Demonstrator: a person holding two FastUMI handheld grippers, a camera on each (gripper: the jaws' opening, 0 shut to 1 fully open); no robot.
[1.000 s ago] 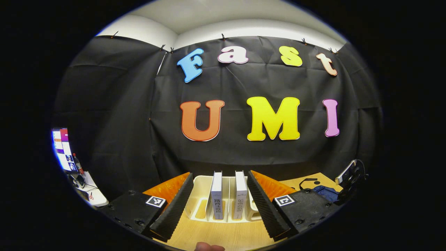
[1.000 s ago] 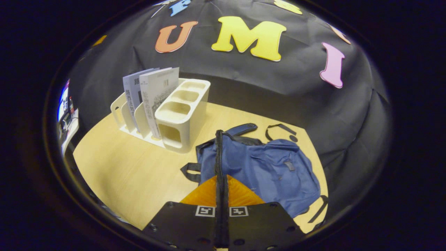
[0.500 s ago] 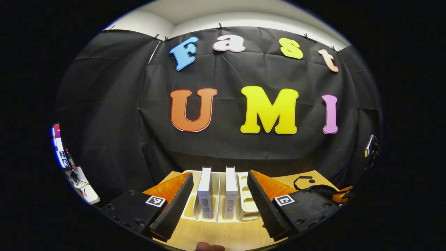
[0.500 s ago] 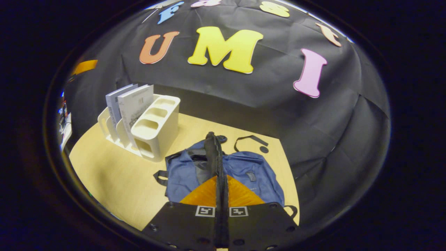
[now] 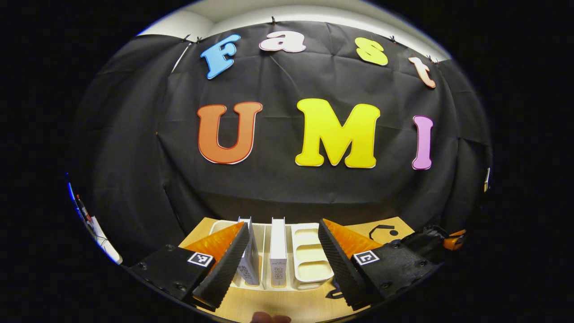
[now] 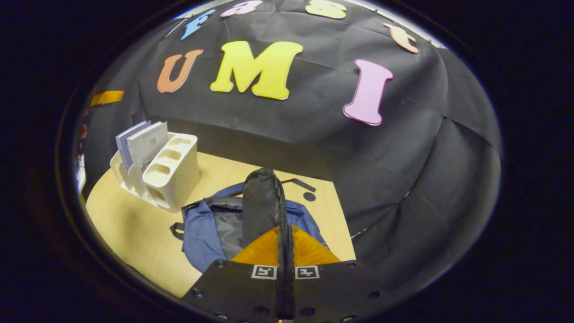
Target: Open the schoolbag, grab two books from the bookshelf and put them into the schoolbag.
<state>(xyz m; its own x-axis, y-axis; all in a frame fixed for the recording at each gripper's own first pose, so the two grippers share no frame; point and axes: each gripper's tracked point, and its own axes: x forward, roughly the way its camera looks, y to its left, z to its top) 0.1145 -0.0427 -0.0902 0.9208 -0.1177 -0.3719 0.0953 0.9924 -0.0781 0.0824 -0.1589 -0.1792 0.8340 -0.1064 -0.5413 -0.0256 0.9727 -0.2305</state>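
The blue schoolbag (image 6: 197, 229) lies on the wooden table (image 6: 130, 220), its mouth spread so the grey lining (image 6: 228, 231) shows. My right gripper (image 6: 284, 229) is shut on the bag's dark zippered flap (image 6: 261, 202) and holds it lifted. Left of the bag stands a cream bookshelf rack (image 6: 172, 172) holding two upright books (image 6: 143, 146). In the left gripper view my left gripper (image 5: 282, 225) is open just in front of the rack (image 5: 309, 255). One book (image 5: 249, 258) stands by its left finger, the other book (image 5: 278, 246) between the fingers.
A black strap loop (image 5: 383, 232) lies on the table behind the bag. The lifted flap (image 5: 426, 235) and a bit of the other gripper (image 5: 453, 240) show at the right of the left gripper view. The rack's right-hand compartments hold nothing.
My right gripper has pulled the flap up and back, and the bag now gapes open with its lining showing. My left gripper has shifted rightward along the rack's front.
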